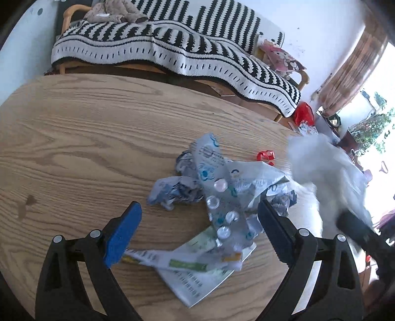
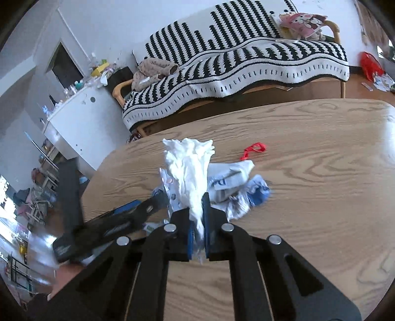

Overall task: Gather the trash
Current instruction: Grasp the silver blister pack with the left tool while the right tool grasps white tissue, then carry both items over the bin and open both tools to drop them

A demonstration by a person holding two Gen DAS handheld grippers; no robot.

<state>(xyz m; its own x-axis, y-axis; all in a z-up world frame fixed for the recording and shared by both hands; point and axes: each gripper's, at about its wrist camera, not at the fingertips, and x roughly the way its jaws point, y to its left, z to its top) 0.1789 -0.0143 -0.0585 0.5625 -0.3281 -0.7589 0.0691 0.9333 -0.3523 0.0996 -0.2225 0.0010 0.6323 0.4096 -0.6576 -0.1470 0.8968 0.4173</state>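
A heap of trash lies on the wooden table [image 1: 74,138]: crumpled printed wrappers [image 1: 177,190], a silver blister pack [image 1: 219,210], a green-and-white leaflet [image 1: 197,274] and a red ribbon scrap [image 1: 265,156]. My left gripper [image 1: 200,217] is open, its blue pads on either side of the blister pack, not touching it. My right gripper [image 2: 197,212] is shut on a white tissue wad [image 2: 190,168], which sticks up between its fingers above the heap [image 2: 237,187]. In the left wrist view the tissue [image 1: 321,168] shows blurred at the right. The left gripper [image 2: 118,217] appears dark and blurred at the left of the right wrist view.
A sofa under a black-and-white striped blanket [image 1: 172,47] stands behind the table, with a beige garment [image 2: 153,71] and a pink cushion [image 2: 303,22] on it. A red bag [image 1: 305,113] lies on the floor. A white cabinet [image 2: 81,118] stands at the left.
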